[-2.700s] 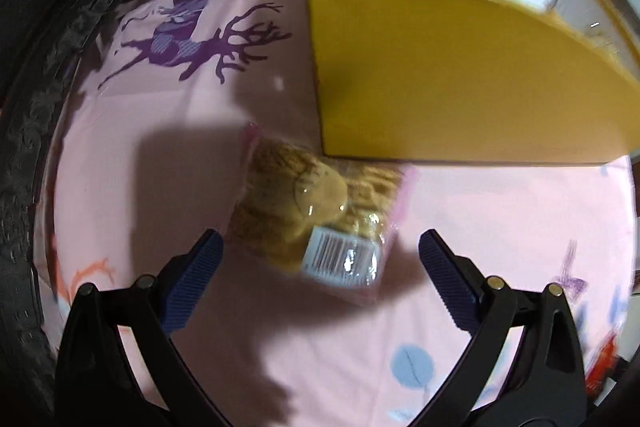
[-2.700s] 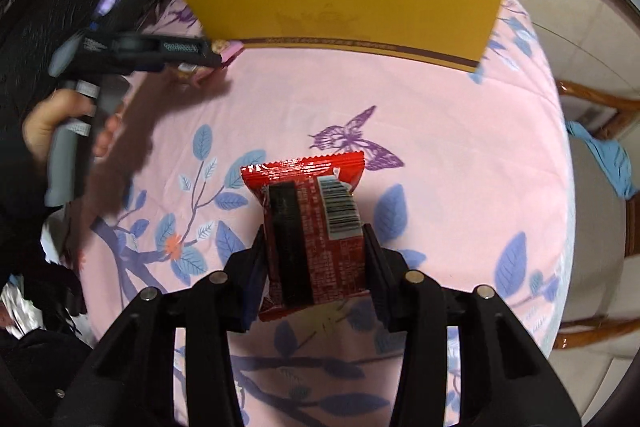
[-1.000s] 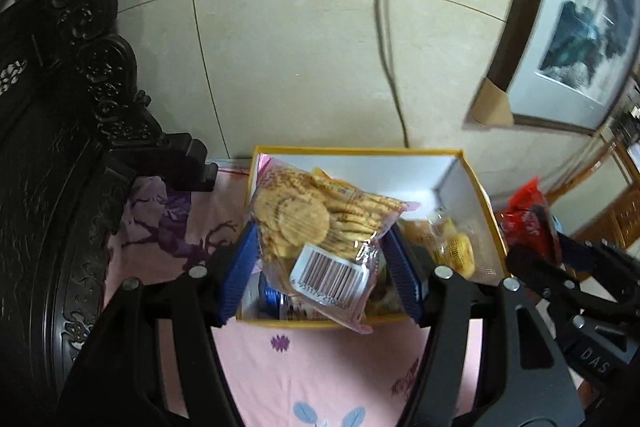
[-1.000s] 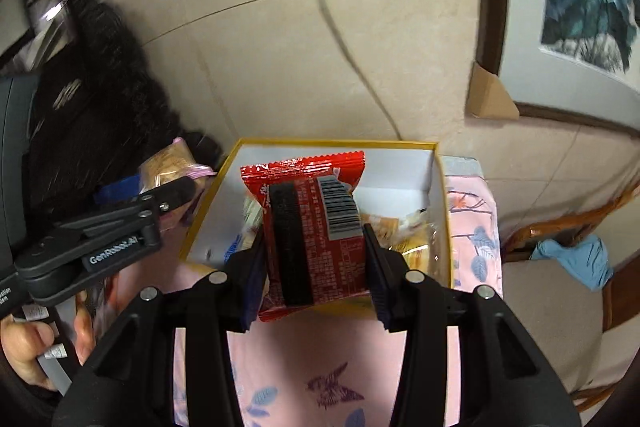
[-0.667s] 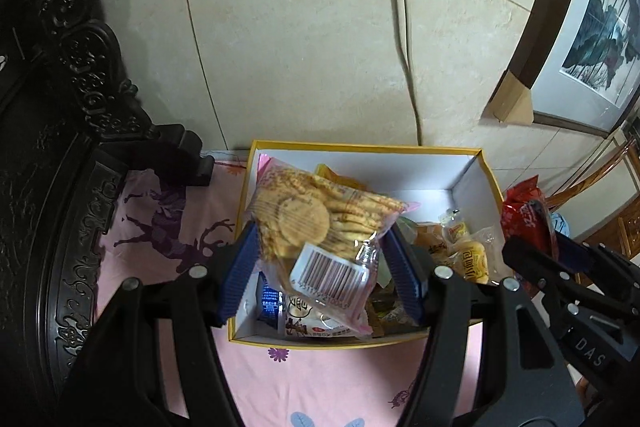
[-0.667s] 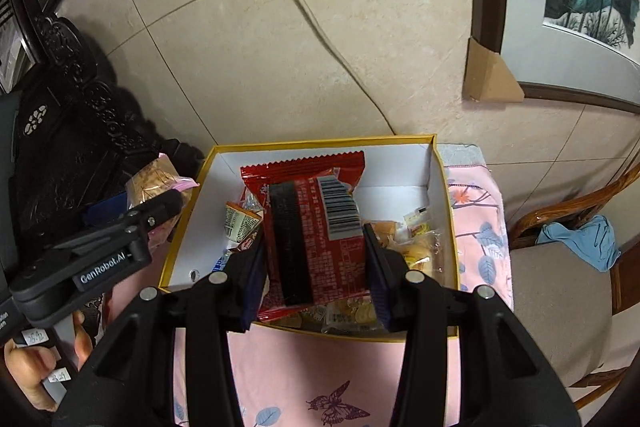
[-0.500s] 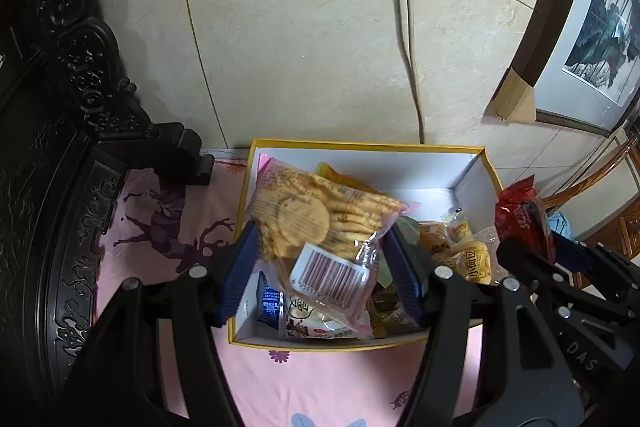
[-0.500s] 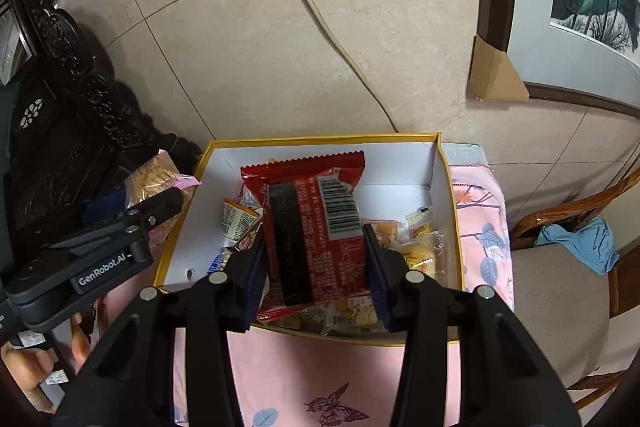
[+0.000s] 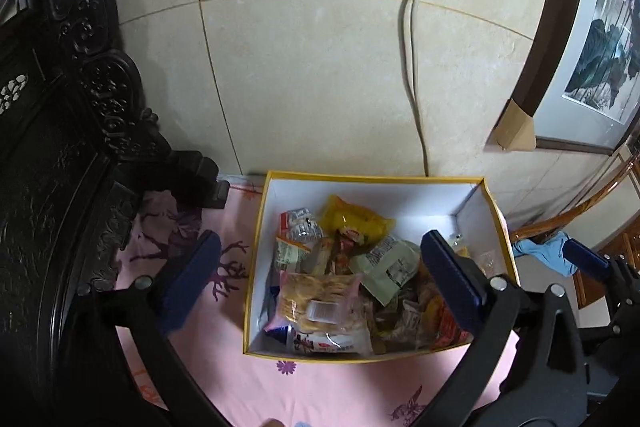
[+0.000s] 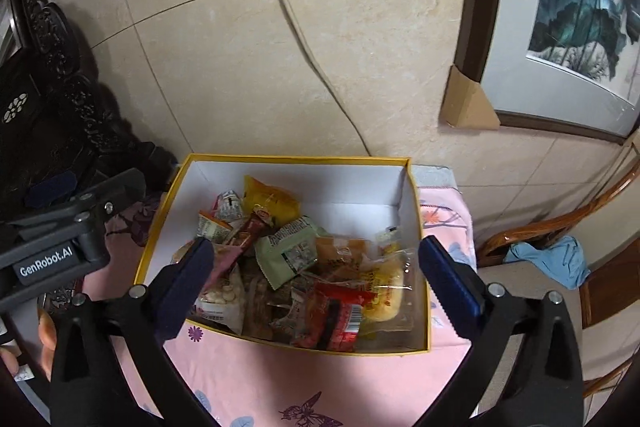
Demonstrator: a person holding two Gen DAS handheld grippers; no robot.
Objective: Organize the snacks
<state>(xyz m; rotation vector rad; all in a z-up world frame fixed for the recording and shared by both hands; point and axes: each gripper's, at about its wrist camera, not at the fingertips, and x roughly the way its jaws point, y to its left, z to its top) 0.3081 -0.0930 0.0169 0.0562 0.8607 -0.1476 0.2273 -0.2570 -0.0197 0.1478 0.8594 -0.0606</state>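
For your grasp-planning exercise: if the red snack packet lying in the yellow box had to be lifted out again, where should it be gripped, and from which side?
Probably from above: the yellow box walls block side approaches. The red snack packet lies nearly flat on other snacks by the near wall, so close across its two long edges, mid-length, avoiding the crimped ends.

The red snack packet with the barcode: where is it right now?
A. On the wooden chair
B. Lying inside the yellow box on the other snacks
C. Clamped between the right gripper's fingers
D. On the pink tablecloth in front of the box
B. The red snack packet lies in the yellow box on top of the other snacks, while the right gripper stands wide open, its jaws having just opened, nothing between them.
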